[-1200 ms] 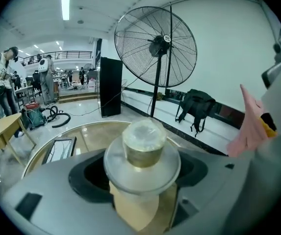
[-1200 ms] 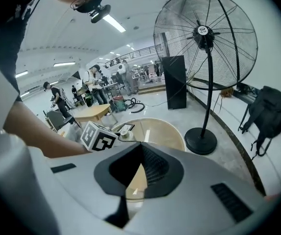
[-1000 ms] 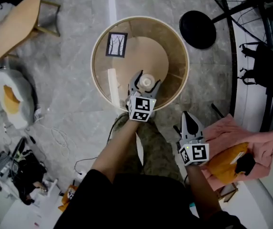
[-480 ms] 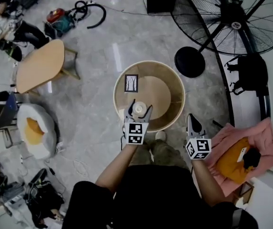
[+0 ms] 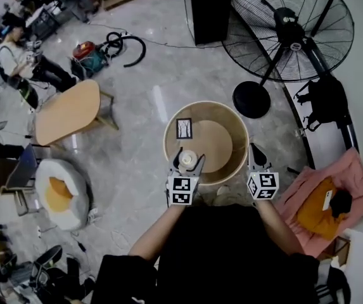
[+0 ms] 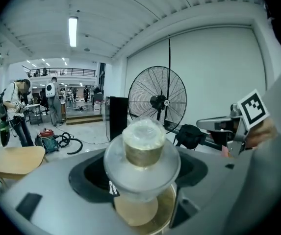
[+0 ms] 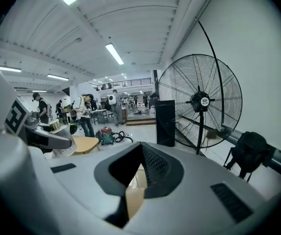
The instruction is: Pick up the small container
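Observation:
The small container (image 5: 187, 159), a clear lidded cup with a beige filling, is held up over the round wooden table (image 5: 237, 126). My left gripper (image 5: 187, 161) is shut on it, jaws on either side. In the left gripper view the container (image 6: 142, 148) fills the middle, lid wider than the cup, with the table top far below it. My right gripper (image 5: 254, 154) is shut with nothing in it, by the table's right rim. The right gripper view shows its jaws closed together (image 7: 139, 166), and the left gripper (image 7: 38, 133) appears at that view's left edge.
A card with a tree picture (image 5: 184, 128) lies on the table's far left. A large floor fan (image 5: 281, 27) with a round black base (image 5: 251, 99) stands behind the table. A pink cloth with an orange bag (image 5: 325, 201) is at the right, a wooden stool (image 5: 70, 111) at the left.
The head view has drawn back and up, so the table looks smaller. My left gripper keeps hold of the container above the table. My right gripper has come up beside the table's right rim.

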